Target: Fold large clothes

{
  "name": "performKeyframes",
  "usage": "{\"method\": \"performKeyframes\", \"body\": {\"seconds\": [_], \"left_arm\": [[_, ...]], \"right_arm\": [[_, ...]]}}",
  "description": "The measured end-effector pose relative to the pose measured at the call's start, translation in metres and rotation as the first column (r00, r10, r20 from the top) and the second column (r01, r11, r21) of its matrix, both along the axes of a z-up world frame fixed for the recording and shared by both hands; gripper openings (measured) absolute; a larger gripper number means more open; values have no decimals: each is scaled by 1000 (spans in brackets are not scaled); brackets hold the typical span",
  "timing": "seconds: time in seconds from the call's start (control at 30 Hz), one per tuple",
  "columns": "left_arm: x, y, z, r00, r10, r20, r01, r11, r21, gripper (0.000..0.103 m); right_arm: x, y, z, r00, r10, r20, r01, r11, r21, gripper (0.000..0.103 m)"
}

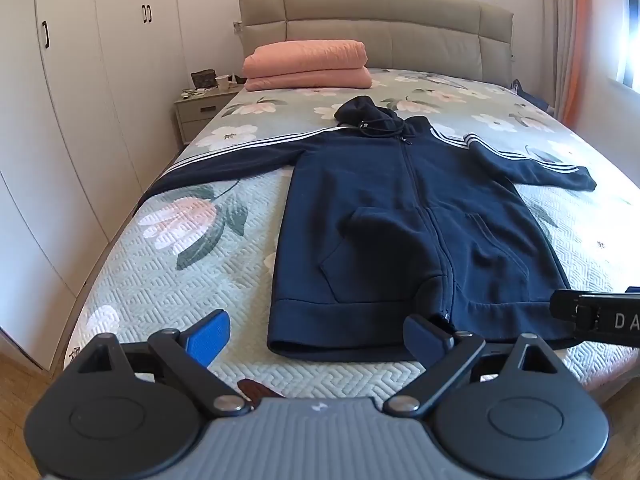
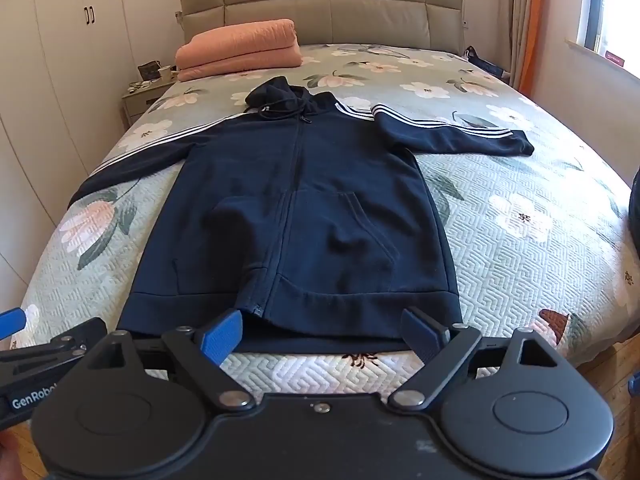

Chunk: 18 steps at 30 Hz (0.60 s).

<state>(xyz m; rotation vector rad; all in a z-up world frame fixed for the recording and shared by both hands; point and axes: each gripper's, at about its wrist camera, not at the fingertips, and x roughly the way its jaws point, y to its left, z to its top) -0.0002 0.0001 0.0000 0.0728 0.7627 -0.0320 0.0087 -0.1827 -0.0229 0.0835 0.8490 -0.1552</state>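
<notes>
A navy zip hoodie [image 1: 404,216] with white sleeve stripes lies flat and face up on the floral bedspread [image 1: 160,272], sleeves spread out, hood toward the headboard. It also shows in the right wrist view [image 2: 304,208]. My left gripper [image 1: 316,336] is open and empty, just short of the hoodie's hem at its left half. My right gripper [image 2: 322,334] is open and empty, just short of the hem at its right half. The right gripper's body shows at the right edge of the left wrist view [image 1: 596,316].
A folded pink blanket [image 1: 308,64] lies near the padded headboard [image 1: 376,28]. A bedside table [image 1: 200,106] with small items stands at the left. White wardrobes [image 1: 80,80] line the left wall. A window and orange curtain [image 2: 532,20] are on the right.
</notes>
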Motion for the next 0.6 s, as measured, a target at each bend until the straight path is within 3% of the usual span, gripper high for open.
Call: {"method": "performKeyframes", "body": {"seconds": [0.17,0.33,0.6], "left_arm": [[-4,6,8,1000,-27,10,27,998,-48,97],[-4,-5,7,999,-39,21,39,999,-20,97],[-3,6,8,1000,-27,10,27,999,-41,97]], "right_arm": [[-1,0,1,1000,4,2,-4,1000,4,102],[-2,-1,4,1000,6,9,-6,1000,15,102],[-3,2,6,1000,16,11,-17,1000,17,102]]}}
